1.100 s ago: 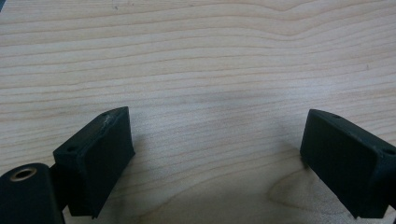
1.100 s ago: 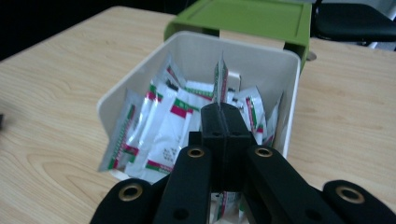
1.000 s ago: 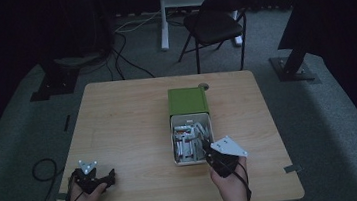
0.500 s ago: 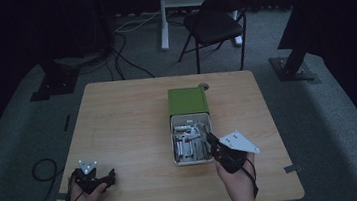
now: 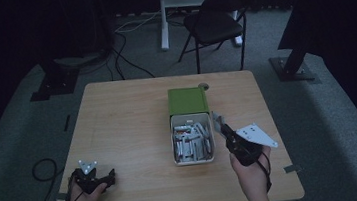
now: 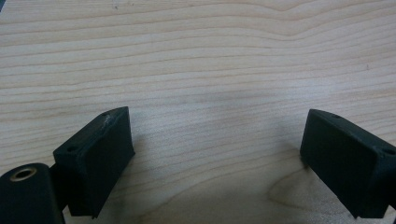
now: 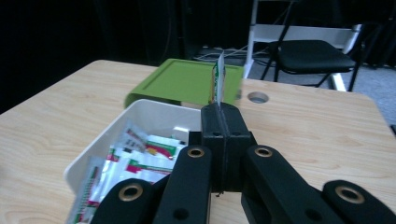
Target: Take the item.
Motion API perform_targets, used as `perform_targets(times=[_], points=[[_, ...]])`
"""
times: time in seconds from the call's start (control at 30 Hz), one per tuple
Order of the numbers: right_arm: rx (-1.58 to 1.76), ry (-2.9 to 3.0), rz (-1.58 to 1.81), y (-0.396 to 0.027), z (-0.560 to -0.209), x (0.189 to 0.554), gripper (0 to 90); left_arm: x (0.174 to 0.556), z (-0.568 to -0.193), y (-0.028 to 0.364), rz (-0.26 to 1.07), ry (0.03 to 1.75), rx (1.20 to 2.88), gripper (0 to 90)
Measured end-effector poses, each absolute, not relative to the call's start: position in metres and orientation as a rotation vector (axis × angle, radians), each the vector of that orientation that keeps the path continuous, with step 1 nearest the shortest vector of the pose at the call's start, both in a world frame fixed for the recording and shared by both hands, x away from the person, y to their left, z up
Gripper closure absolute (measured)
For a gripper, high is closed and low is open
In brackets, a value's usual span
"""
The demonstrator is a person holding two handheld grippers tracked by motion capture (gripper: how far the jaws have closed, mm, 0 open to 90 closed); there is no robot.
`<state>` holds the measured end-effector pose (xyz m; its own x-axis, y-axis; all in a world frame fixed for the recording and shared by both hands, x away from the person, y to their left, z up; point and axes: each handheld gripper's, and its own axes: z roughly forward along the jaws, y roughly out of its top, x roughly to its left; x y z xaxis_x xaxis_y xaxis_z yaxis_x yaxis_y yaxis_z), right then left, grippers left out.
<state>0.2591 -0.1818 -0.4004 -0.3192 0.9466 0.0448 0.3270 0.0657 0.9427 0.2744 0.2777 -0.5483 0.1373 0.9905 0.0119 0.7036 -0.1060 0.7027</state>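
Right gripper (image 5: 219,123) has lifted from the box (image 5: 194,160), clamped on a sachet (image 7: 219,79); left gripper (image 5: 108,177) rests open near the surface's (image 5: 128,116) front-left corner.

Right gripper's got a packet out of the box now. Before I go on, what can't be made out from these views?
- Packet: right gripper view shows it edge-on, so its printed face is hidden; in the high view it is too small to read.
- Lower part of that packet: hidden between the shut jaws of the right gripper.
- Packets deeper in the white box: covered by the top layer; count unclear.
- Under the green lid: hidden.
- Left gripper: open, jaw bases cut off by the frame edge.
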Motion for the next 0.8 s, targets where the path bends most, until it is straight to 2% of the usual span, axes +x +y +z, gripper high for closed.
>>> perform_targets(times=[0.43, 0.8], points=[[1.353, 1.668, 1.201, -0.217, -0.411, 0.265, 90.0, 0.274, -0.548, 0.278, 0.679, 1.622, 1.872, 10.0], [1.441, 1.683, 1.142, -0.238, -0.445, 0.270, 90.0, 0.274, -0.548, 0.278, 0.678, 1.623, 1.872, 10.0]])
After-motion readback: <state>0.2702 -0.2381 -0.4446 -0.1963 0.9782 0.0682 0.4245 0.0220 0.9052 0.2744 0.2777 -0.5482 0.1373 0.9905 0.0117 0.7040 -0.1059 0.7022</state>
